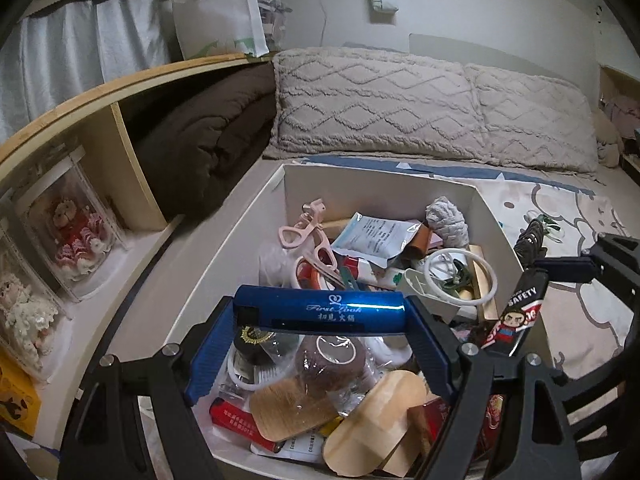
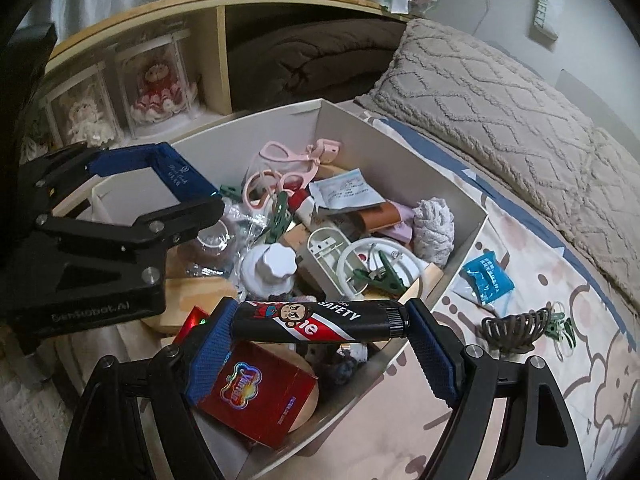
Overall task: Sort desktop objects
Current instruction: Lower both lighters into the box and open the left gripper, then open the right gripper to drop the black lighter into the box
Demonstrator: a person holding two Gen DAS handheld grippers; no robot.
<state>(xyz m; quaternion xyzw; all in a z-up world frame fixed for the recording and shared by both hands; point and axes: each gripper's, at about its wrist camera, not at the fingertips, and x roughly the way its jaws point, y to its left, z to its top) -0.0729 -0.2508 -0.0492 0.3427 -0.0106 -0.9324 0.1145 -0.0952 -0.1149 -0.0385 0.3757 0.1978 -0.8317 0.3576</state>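
A white cardboard box (image 1: 236, 236) (image 2: 464, 204) on the bed is crammed with small odds and ends. Over its near end my left gripper (image 1: 320, 320) (image 2: 184, 172) is shut on a blue metallic lighter (image 1: 320, 310) (image 2: 180, 168), held crosswise by its two ends. Beside it, above the box's near right corner, my right gripper (image 2: 320, 324) (image 1: 516, 312) is shut on a black and red lighter (image 2: 316, 320) (image 1: 520, 308) with a cartoon monkey and the word SAFETY, also gripped end to end.
On the patterned sheet right of the box lie a brown hair claw (image 2: 516, 328), green clips (image 2: 560, 330) and a blue packet (image 2: 486, 280). Beige pillows (image 1: 380, 100) line the wall. A wooden shelf (image 1: 120, 152) on the left holds dolls in clear cases and a brown blanket (image 1: 208, 140).
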